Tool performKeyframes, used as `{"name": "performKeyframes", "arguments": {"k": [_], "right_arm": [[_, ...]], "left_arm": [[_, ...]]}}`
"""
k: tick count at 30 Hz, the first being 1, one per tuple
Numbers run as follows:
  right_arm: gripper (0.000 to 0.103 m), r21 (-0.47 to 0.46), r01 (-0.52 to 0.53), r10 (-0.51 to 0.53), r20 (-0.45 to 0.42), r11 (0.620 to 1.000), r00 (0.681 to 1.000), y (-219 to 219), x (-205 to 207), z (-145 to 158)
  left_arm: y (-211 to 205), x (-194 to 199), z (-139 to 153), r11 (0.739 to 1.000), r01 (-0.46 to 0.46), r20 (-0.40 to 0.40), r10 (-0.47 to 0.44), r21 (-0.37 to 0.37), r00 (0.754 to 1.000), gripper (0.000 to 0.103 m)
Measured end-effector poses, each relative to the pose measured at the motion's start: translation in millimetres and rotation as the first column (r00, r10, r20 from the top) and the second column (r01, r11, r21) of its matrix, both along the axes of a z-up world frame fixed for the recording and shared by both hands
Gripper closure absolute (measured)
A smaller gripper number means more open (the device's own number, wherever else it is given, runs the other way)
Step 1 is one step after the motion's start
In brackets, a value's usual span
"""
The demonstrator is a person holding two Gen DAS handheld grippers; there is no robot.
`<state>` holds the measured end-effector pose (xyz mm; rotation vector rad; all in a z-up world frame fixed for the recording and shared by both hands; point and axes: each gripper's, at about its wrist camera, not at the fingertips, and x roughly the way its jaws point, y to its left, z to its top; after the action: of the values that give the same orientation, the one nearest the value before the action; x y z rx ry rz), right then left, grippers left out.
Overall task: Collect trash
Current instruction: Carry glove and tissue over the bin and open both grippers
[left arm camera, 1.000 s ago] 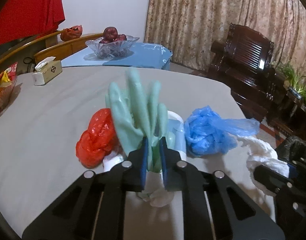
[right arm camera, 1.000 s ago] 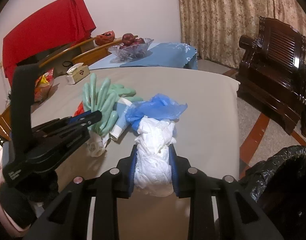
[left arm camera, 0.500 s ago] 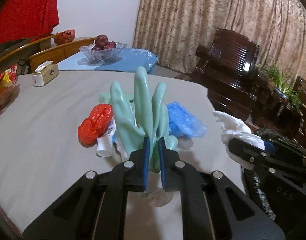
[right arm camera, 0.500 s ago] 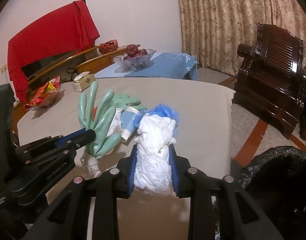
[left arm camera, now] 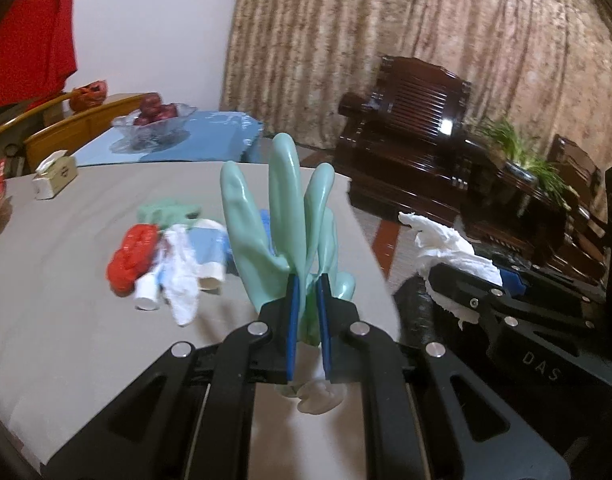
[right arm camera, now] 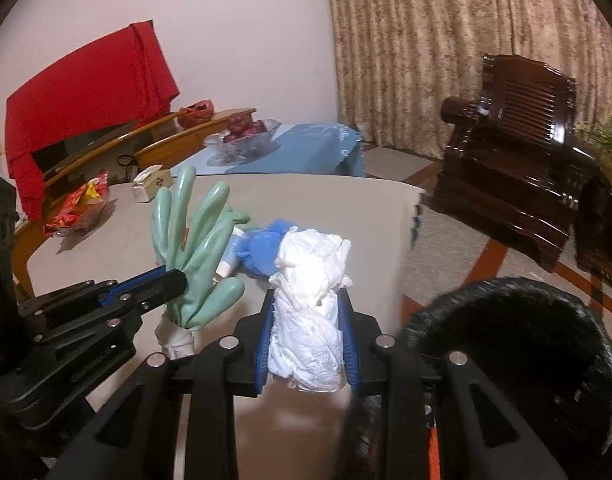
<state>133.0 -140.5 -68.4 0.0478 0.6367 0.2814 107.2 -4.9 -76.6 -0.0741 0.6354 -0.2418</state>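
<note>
My left gripper (left arm camera: 306, 292) is shut on a pale green rubber glove (left arm camera: 281, 216), held upright above the grey table (left arm camera: 65, 320); the glove also shows in the right wrist view (right arm camera: 193, 240). My right gripper (right arm camera: 308, 320) is shut on a crumpled white tissue wad (right arm camera: 310, 316), near the table's right edge beside a black trash bag (right arm camera: 518, 344). On the table lie a red plastic bag (left arm camera: 131, 258), a white tissue with a small tube (left arm camera: 177, 280), a second green glove (left arm camera: 165, 210) and a blue plastic bag (right arm camera: 261, 252).
A tissue box (left arm camera: 53, 176) and a snack packet (right arm camera: 79, 208) sit at the table's far left. A glass fruit bowl (left arm camera: 153, 124) stands on a blue-covered table behind. Dark wooden chairs (left arm camera: 418, 128) stand to the right.
Both grippers have lifted and moved right, towards the table's edge, carrying the glove and the tissue wad. The black trash bag has come into fuller view on the right.
</note>
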Motion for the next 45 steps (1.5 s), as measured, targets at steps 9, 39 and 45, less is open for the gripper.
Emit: {"name": "performKeyframes", "arguments": {"k": [9,39,45], "right_arm": [[0.074,-0.005,0.12,-0.12,0.002,0.993,0.993,-55,-30,4],[0.025,-0.063,0.446,-0.448,-0.024,0.893,0.894,-174,-77,-17],[0.006,-0.053,0.441,-0.442,0.004,0.896,0.897,-167,-74,-10]], "left_arm": [[-55,-10,2,0.991,0.131,0.0,-0.131,-0.014,0.991,0.094],[-180,-2,-31,0.919,0.392,-0.057,-0.395,-0.048,0.917,0.052],[-150,1,-23,0.946,0.324,-0.034,-0.325,-0.034,0.945,0.038]]}}
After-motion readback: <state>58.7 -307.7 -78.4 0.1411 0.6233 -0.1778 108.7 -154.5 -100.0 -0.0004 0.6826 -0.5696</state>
